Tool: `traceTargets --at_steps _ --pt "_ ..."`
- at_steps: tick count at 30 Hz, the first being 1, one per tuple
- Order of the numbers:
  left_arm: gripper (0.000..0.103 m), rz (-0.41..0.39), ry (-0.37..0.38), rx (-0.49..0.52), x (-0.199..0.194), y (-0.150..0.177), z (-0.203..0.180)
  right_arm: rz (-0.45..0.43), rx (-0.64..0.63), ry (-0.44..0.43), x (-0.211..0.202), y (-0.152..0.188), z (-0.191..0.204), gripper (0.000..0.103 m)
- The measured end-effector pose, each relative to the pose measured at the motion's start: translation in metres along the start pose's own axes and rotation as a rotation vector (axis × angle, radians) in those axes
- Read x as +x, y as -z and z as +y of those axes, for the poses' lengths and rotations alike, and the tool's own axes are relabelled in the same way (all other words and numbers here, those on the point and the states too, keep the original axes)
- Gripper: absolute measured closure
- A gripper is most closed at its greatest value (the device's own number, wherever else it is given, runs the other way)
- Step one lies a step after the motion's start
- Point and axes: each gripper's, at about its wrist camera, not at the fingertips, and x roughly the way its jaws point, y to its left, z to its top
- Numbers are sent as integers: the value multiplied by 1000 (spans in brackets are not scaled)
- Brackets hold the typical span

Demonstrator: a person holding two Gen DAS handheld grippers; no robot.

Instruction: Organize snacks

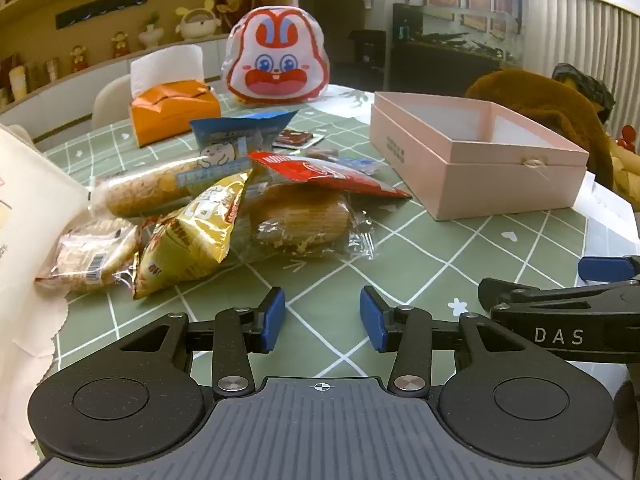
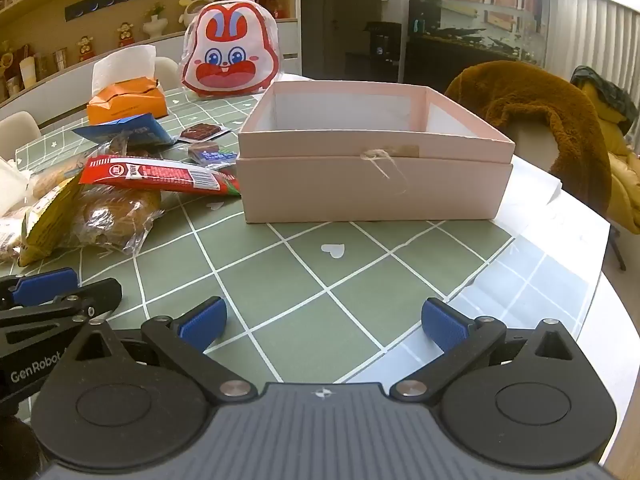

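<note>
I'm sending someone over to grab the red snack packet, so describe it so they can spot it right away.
Find the open pink box on the green checked tablecloth; the snack pile lies just left of it. The red snack packet lies flat on top of the clear-wrapped bread, one end nearly reaching the box. It is the only long, red wrapper there.

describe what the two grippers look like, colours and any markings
Both look alike: the left gripper and right gripper have black linkage arms with silver pivot pins, round black discs at each side, a ribbed grey body with a small crosshair mark, and blue textured pads on the fingers. White lettering reads "DAS" on the right one, "GenRobot" on the left.
</note>
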Motion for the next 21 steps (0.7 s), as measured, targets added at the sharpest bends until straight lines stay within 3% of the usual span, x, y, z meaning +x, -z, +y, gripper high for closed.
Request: traceTargets --at_steps 21 --pt "55 0 -5 5 1 1 0 -3 3 7 0 0 1 0"
